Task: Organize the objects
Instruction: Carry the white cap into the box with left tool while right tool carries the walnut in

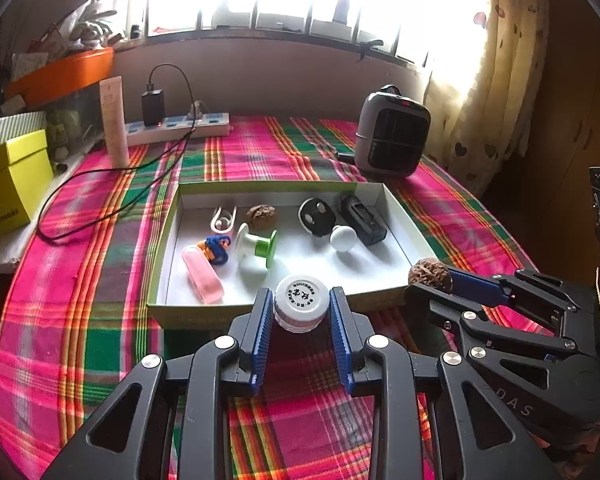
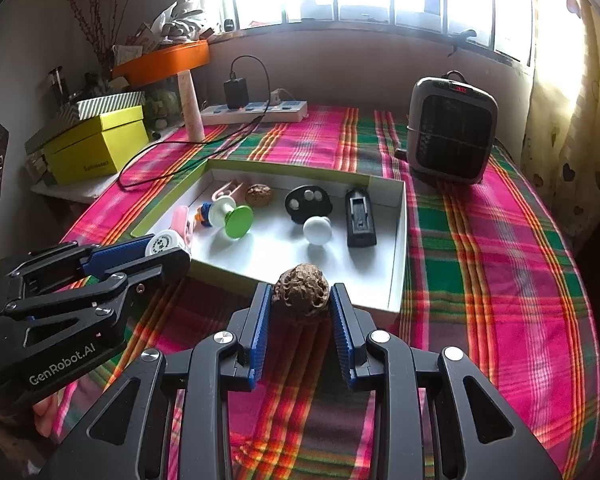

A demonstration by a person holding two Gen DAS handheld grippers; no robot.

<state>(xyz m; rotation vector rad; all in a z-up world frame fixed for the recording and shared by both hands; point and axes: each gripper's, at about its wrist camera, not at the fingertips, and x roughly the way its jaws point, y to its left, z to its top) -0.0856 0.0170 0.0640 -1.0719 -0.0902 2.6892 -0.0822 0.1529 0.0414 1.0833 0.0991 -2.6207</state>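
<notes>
Walnut [image 2: 300, 293] sat clamped in the right claw [image 2: 300, 300] at lower centre, just short of the white tray [image 2: 398, 240]; the left claw [image 1: 302, 308] was clamped on a small capped jar [image 1: 301, 303]. Most items already lay inside; these two remained, apparently.

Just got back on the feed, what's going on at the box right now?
A person holds a gripper in each hand at the near edge of the shallow box. The left gripper has its jaws closed on a small white-capped jar; the right gripper grips a walnut. Another walnut, a spool and other small items already lie inside.
</notes>
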